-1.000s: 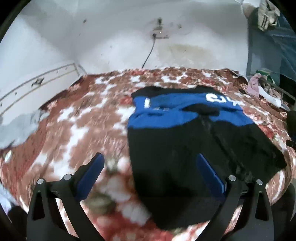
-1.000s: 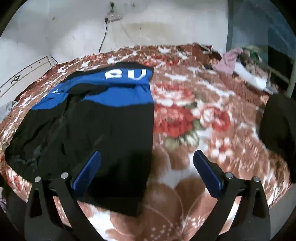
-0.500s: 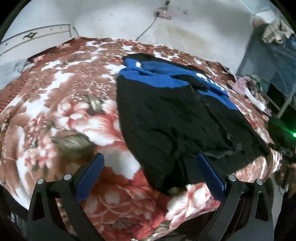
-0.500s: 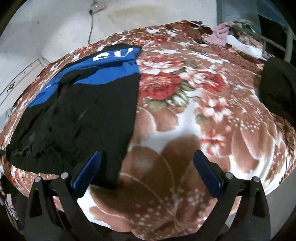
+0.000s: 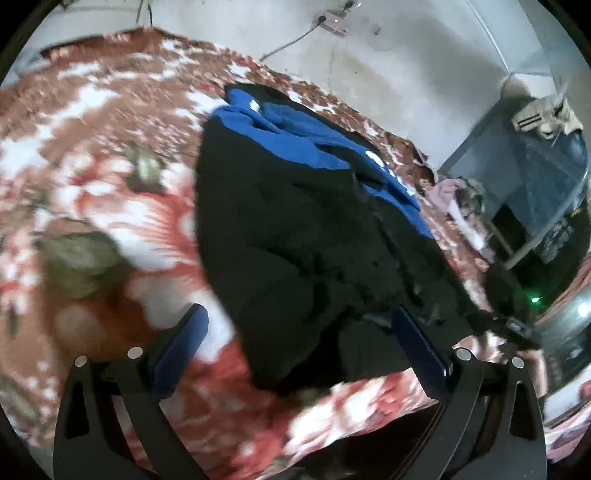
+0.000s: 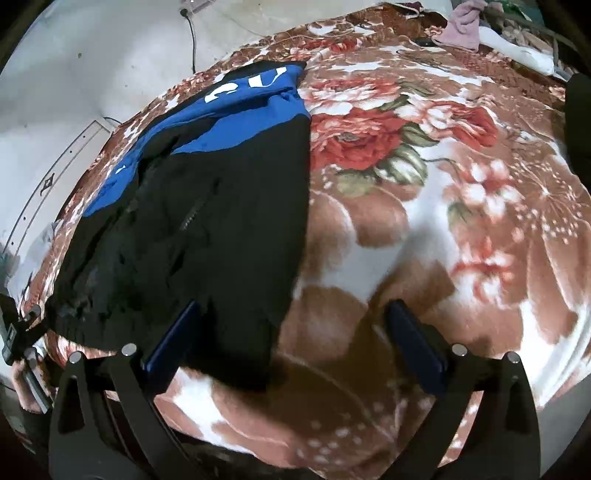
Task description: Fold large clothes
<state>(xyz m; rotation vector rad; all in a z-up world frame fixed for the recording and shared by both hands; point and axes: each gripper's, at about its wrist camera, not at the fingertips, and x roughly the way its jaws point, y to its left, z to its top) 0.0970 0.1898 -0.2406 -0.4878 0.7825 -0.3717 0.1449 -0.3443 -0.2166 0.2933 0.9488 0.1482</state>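
Note:
A black and blue jacket point(image 5: 295, 221) with white lettering lies folded on a floral blanket point(image 5: 92, 166). Its blue part points toward the far wall, its black hem toward me. My left gripper point(image 5: 299, 343) hovers open over the hem's left corner, nothing between its fingers. In the right wrist view the same jacket point(image 6: 207, 206) fills the left half, and my right gripper point(image 6: 291, 339) is open above the hem's right corner, holding nothing. A zip runs down the jacket's black front.
The floral blanket point(image 6: 443, 221) covers a bed with much bare room to the jacket's right. A white wall with a socket and cable point(image 5: 328, 22) stands behind. Loose clothes point(image 6: 461, 26) lie at the far right corner. A grey cabinet point(image 5: 517, 166) stands beyond the bed.
Both grippers have dropped closer to the bed and pulled back toward the jacket's near hem, the left one swinging its view rightward. Both stay open. The jacket has not moved.

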